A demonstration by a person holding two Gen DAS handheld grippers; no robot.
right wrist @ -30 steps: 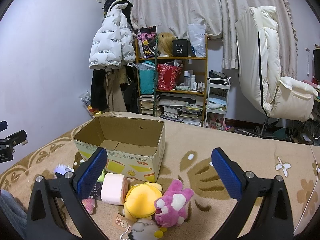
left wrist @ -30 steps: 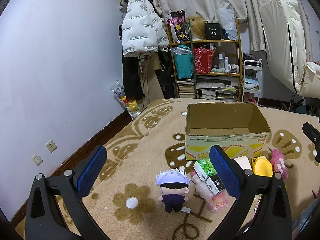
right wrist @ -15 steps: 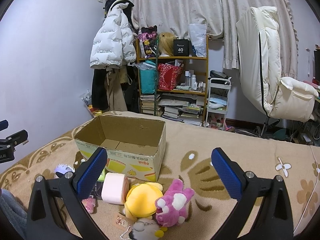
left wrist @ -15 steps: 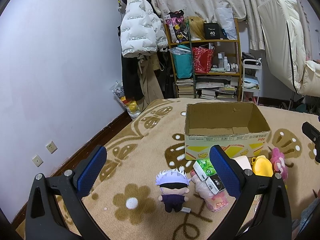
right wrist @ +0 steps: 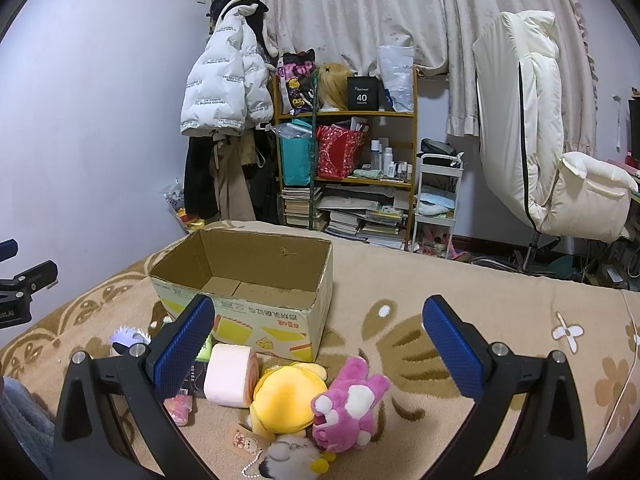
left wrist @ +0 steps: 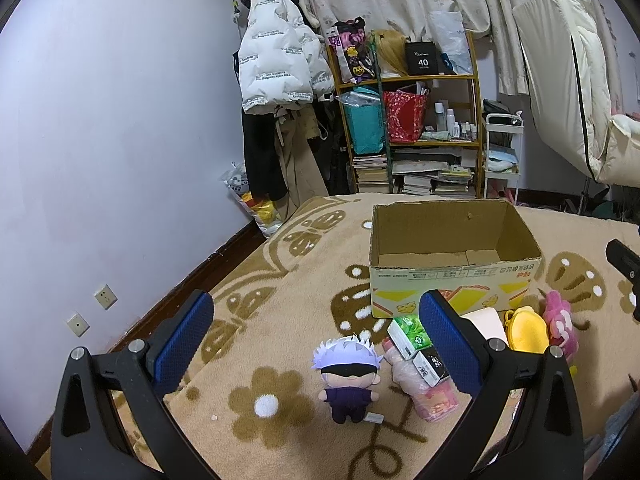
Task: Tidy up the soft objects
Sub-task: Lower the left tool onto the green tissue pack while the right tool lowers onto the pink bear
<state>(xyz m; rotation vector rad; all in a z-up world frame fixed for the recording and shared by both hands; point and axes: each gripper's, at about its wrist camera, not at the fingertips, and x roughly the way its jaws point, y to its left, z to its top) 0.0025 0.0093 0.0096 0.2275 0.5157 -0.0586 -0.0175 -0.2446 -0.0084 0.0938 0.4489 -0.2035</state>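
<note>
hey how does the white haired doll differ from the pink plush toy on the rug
The white haired doll stands upright, set apart on the box's left side; the pink plush toy lies tilted on the right side, pressed against a yellow plush. The doll has white hair, a black blindfold and dark clothes; the pink toy is magenta with white patches. Both rest on the rug outside the cardboard box, ungrasped.

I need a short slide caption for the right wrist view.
Open right tool above plush toys before an empty cardboard box.
</note>
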